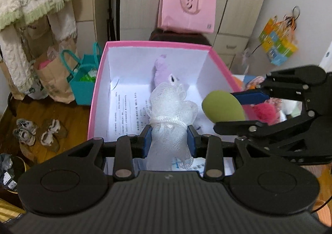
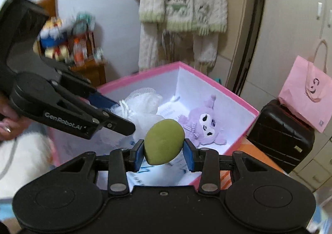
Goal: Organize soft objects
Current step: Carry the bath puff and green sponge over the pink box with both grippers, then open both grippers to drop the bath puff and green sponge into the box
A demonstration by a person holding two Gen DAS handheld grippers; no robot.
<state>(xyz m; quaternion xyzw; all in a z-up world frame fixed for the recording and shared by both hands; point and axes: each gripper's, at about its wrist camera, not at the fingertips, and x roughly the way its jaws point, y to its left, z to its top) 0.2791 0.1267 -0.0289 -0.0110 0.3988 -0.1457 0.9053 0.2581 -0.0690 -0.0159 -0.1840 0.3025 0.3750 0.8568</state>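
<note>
Nearest, the left gripper is squeezing a white mesh bath pouf, light and springy, at its corded waist. At three o'clock, the right gripper is pinching a squashy green sponge egg. Beyond both, the pink box is holding a purple plush at twelve o'clock.

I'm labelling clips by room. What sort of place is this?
Probably a home bedroom or entry corner: a fluffy cream robe hangs on the wall, small shoes lie on the wood floor, and a black suitcase stands nearby.
</note>
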